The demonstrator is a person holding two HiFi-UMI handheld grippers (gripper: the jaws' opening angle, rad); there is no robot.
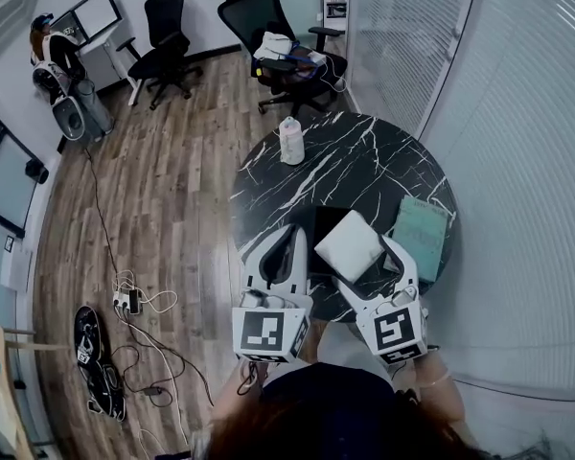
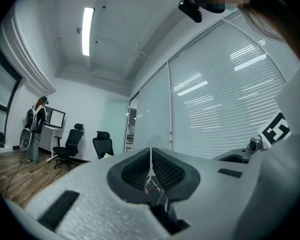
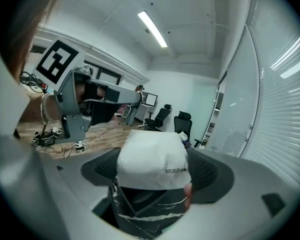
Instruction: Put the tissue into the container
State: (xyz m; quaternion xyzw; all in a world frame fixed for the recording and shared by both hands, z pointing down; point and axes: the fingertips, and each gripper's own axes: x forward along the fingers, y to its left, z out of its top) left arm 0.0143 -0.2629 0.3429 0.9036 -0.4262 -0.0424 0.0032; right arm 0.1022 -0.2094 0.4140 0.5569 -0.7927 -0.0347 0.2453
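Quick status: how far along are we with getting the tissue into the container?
Done: the right hand-held gripper grips the white tissue pack. In hand: the pack hangs over the near side of the black marble table, overlapping what looks like a black container. Left: lower it in and release. The left hand-held gripper is shut and empty.

Our left gripper (image 1: 289,233) and right gripper (image 1: 364,260) are white, wedge-shaped shells. Behind the fingers (image 2: 167,173), each ends in a white cube (image 1: 270,332) printed with black square markers. The fingers carry dark grey, dimpled pads. A dark rectangular slot (image 2: 60,209) lies outboard of each finger. We wear a dark navy top (image 1: 340,396).
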